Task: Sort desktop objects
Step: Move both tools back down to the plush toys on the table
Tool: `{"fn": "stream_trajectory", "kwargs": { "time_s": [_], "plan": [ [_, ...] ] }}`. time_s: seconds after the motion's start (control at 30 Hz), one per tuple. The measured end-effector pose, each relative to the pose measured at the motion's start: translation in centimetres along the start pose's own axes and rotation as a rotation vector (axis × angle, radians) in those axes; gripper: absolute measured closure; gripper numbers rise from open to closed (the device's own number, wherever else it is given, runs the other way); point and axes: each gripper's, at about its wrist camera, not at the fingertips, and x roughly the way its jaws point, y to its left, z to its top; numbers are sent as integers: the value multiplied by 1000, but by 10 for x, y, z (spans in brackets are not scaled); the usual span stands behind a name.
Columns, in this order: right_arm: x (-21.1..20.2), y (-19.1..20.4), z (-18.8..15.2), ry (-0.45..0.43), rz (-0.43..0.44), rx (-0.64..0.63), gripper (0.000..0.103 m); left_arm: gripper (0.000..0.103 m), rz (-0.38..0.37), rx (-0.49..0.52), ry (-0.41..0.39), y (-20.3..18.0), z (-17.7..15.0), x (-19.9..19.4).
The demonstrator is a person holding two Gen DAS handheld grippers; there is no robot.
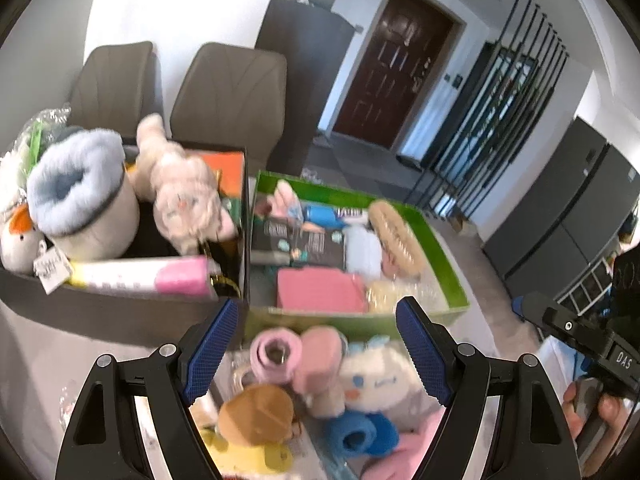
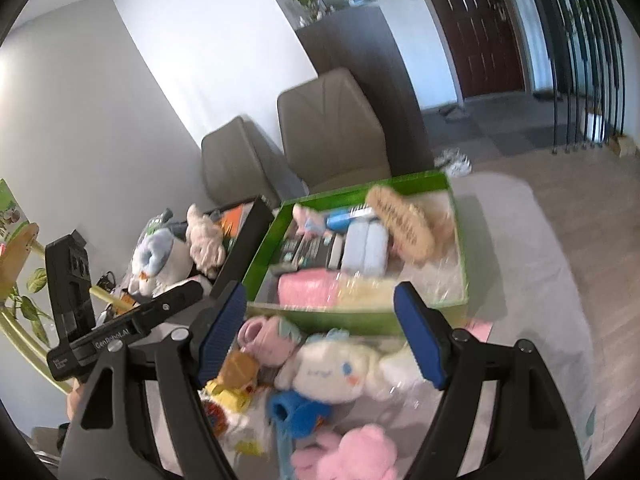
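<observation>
On the far left stands the black box (image 1: 120, 308), full of plush toys: a duck (image 1: 18, 236), a blue-rimmed plush cup (image 1: 76, 196) and a cream rabbit (image 1: 188, 204). To the right of it, touching, is the green box (image 1: 448, 264) with flat packs and a pink pad (image 1: 320, 290).

Near me lies the unsorted pile. My left gripper (image 1: 320, 348) hangs over it with its jaws apart and nothing in them; my right gripper (image 2: 320, 336) is the same, released and empty.

In the pile, from left to right: a brown plush (image 1: 256, 408), a pink roll (image 1: 276, 354), a blue roll (image 1: 356, 434) and the white dog plush (image 2: 336, 368). I think the dog plush is light and soft, so it will squash. I would take it across the round body, not by an ear.
</observation>
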Motion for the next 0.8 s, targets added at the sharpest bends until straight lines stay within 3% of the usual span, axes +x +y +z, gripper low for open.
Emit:
{"fn": "stream_trajectory", "kwargs": {
  "time_s": [0.23,0.37,0.8],
  "plan": [
    [26,-1,-21,189,12,71,25,21,-10,39,128,-10,-21,11],
    [42,4,-33,283,6,49,20,21,3,73,187,-17,-30,20],
    [77,-12,-45,398,55,123,19,21,16,87,253,-22,-37,38]
  ]
}}
